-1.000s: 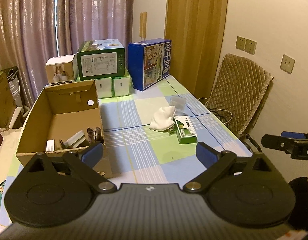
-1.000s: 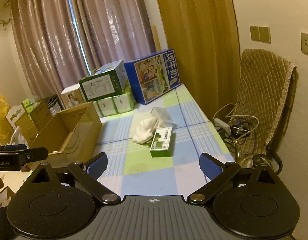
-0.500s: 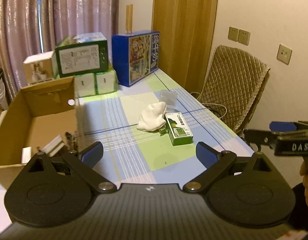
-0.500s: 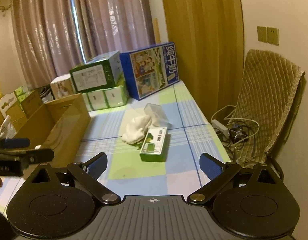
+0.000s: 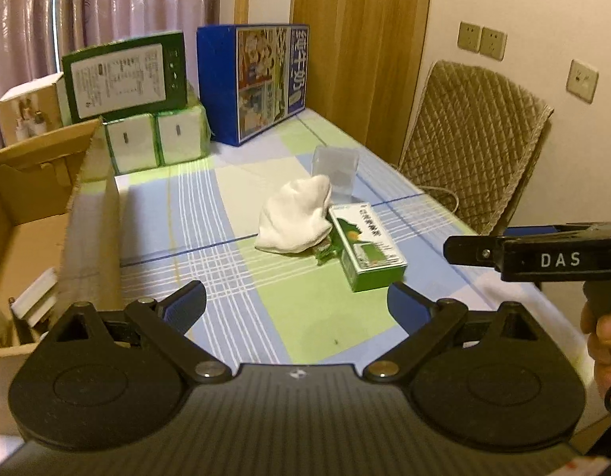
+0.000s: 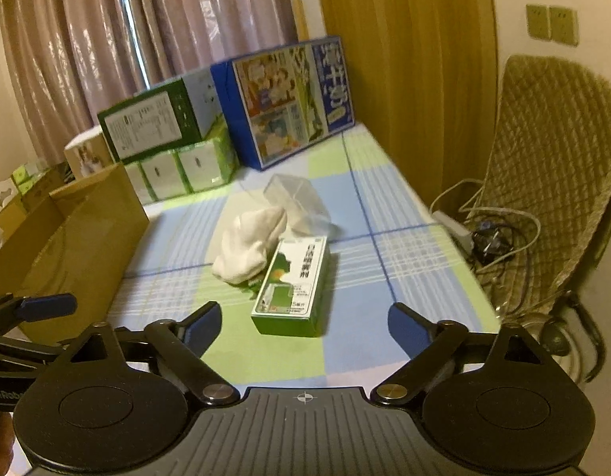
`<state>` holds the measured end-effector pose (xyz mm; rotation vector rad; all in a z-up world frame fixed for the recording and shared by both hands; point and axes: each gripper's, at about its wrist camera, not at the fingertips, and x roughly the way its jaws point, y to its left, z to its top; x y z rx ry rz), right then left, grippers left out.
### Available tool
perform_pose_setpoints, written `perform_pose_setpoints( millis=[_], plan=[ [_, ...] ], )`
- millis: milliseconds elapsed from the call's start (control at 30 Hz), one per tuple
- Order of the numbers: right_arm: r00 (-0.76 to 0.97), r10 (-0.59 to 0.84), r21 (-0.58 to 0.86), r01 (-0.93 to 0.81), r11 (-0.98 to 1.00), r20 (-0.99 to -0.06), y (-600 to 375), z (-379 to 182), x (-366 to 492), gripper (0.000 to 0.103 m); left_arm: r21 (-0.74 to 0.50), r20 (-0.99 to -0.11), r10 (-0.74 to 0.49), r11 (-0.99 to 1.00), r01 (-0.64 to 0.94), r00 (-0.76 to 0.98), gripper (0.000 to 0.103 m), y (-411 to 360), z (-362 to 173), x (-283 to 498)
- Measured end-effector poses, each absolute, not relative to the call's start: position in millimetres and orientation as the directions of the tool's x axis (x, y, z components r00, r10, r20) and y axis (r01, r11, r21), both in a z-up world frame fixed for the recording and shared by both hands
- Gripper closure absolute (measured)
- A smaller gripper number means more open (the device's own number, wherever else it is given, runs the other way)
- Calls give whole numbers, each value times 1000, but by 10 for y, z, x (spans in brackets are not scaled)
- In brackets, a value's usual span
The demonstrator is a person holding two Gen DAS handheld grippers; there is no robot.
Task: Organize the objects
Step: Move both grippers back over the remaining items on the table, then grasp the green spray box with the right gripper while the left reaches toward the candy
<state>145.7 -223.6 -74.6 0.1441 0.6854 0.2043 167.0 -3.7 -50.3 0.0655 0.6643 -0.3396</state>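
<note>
A small green and white box (image 5: 366, 252) (image 6: 291, 285) lies on the checked tablecloth, with a crumpled white cloth (image 5: 295, 218) (image 6: 249, 244) just behind it and a clear plastic container (image 5: 335, 168) (image 6: 297, 202) beyond that. My left gripper (image 5: 297, 305) hovers open in front of them, nothing between its fingers. My right gripper (image 6: 305, 319) is open too, its fingertips on either side of the near end of the green box but short of it. The right gripper's black side reaches in at the right edge of the left wrist view.
An open cardboard box (image 5: 47, 214) (image 6: 67, 222) with a few items inside stands at the table's left. Green, white and blue cartons (image 5: 249, 79) (image 6: 289, 99) are stacked at the back. A quilted chair (image 5: 475, 142) and cables (image 6: 491, 234) sit to the right of the table.
Both grippers have moved forward toward the green box and cloth, which now look larger. The left view has swung right, away from the cardboard box. Both stay open.
</note>
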Motion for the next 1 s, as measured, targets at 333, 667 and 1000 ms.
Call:
perform_pose_setpoints(
  millis=[333,667,1000],
  plan=[
    [702,300,255,-171,952,-646,-2144,-1069,2134,28,15,-653,-236,946,324,719,8,-172,-920,2022],
    [615,308,218,-220,951,-725,-2002,-1351,2514,32,3,-701,-237,942,335,673,8,-248,-1172,2179],
    [629,238,136,-206,969,-740,-2081,-1304,2529,49,-20,-696,-241,948,318,676,19,-227,-1193,2226]
  ],
)
